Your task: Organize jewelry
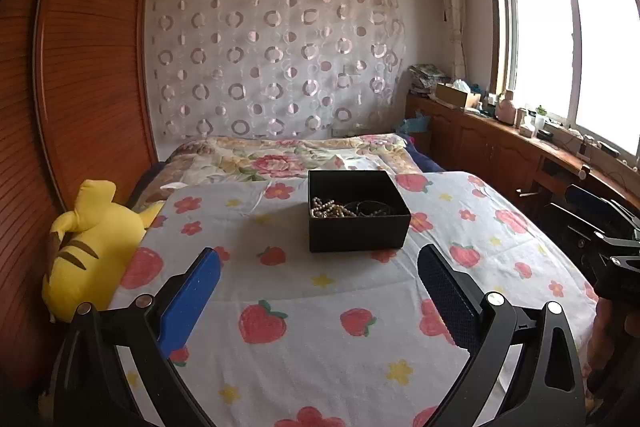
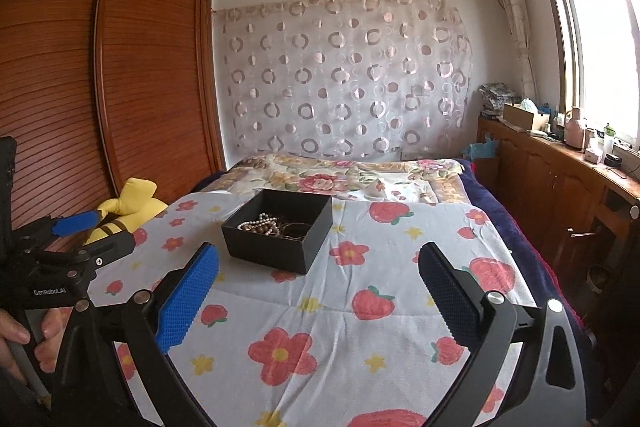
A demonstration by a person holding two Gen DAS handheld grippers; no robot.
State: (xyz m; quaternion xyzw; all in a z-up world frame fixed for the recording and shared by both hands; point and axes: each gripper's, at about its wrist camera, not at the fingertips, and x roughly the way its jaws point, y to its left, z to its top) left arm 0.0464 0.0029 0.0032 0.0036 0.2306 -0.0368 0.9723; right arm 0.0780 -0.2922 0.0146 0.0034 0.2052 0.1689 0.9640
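Black open-top box (image 1: 358, 211) sits on the bed's strawberry-and-flower sheet (image 1: 320, 307), centre of the left wrist frame, slightly right of middle; in the right wrist frame the same box (image 2: 278, 231) is centre-left, turned corner-on. Inside: a pearl-like bead strand (image 1: 330, 207) heaped at the left side, dark bangles or cords (image 1: 370, 207) tangled beside it at the right; individual pieces too small to tell apart. Right wrist view shows the beads (image 2: 260, 223) touching darker rings in the near half of the box. Left gripper (image 1: 320, 291) is at lower frame, blue-padded fingers (image 1: 192, 299) spread wide, nothing between them, hovering above the sheet with the box ahead and clear of both fingers. Right gripper (image 2: 320, 291) likewise wide apart and empty, lower frame, box ahead and to its left. In the right wrist view the left gripper's body shows at lower left, held by a bare hand (image 2: 24, 335). Yellow plush toy (image 1: 92, 247) lies at the sheet's left edge against the wooden wardrobe (image 1: 92, 67). Floral quilt (image 1: 280, 159) lies beyond the box.
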